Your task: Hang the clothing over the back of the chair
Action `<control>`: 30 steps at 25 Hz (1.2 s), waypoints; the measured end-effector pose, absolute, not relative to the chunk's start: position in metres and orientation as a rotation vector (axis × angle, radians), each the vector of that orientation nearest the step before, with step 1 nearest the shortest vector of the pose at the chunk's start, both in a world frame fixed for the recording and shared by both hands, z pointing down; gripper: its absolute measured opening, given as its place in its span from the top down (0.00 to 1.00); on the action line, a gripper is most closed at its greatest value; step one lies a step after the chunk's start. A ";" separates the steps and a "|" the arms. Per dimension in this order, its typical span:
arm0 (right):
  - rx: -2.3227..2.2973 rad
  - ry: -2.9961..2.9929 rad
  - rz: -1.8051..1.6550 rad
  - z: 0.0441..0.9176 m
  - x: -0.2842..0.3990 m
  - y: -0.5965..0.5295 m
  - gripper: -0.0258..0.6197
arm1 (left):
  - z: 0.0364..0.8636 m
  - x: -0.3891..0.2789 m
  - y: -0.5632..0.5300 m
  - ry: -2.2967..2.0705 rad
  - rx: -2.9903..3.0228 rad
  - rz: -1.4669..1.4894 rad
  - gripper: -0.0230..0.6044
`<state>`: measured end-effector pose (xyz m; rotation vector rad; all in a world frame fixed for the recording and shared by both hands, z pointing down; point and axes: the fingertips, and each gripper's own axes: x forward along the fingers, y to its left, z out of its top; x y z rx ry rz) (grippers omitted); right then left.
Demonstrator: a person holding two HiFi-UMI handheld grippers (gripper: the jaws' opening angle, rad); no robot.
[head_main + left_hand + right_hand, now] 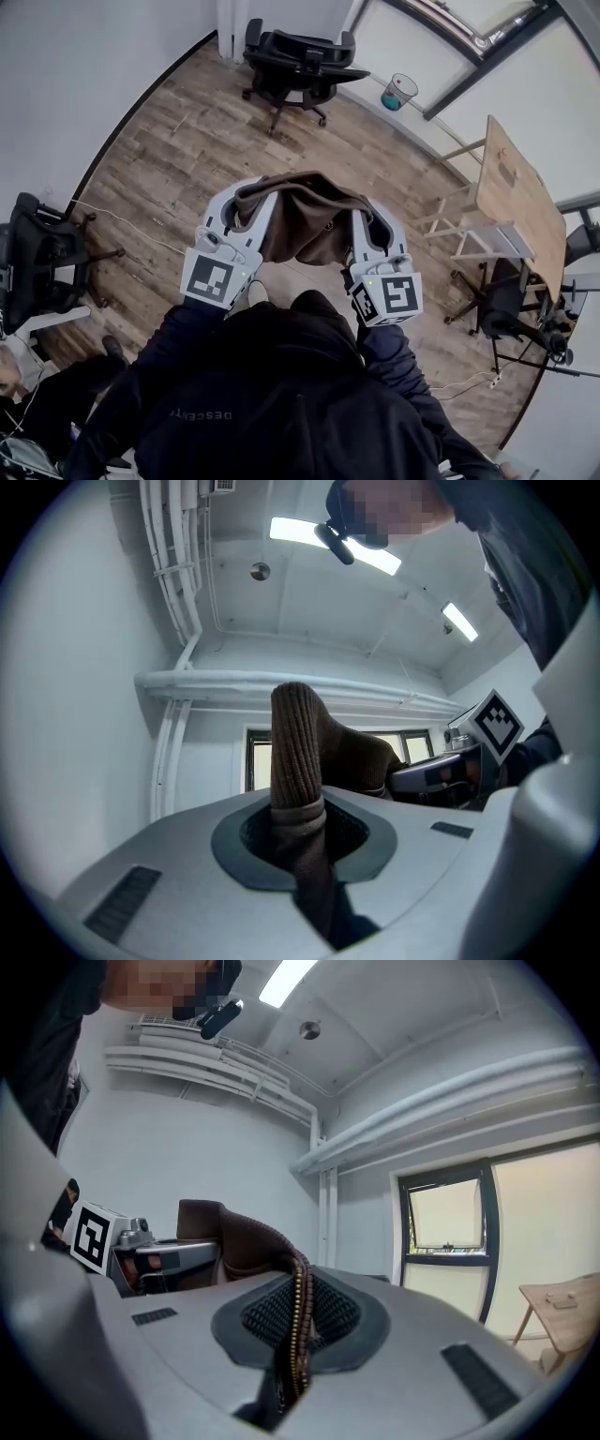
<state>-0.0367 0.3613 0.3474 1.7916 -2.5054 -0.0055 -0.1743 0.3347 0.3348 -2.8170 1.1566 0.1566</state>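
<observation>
Wood-plank floor (187,159) fills the room, with a black office chair (298,58) at 12 o'clock near the white wall and a small bin (399,91) at about 1 o'clock. At the centre, a brown garment (305,225) hangs in the air between the two grippers, well apart from the chair. At its 9 o'clock side the left gripper (246,208) has its fingers (169,855) pinching a ribbed edge of the cloth. At its 3 o'clock side the right gripper (371,225) has its fingers (431,1335) pinching the edge that carries the zipper (298,1326). A person in a dark top (272,394) holds both.
</observation>
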 end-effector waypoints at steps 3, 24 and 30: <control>1.802 -2.498 0.005 0.348 -0.036 0.354 0.91 | 0.335 -0.173 0.327 1.147 -2.817 0.156 0.87; 1.727 -2.600 0.033 0.354 0.010 0.246 0.91 | 0.337 -0.127 0.228 1.235 -2.778 0.092 0.87; 1.697 -2.635 0.027 0.346 0.041 0.207 0.91 | 0.328 -0.096 0.191 1.251 -2.730 0.099 0.87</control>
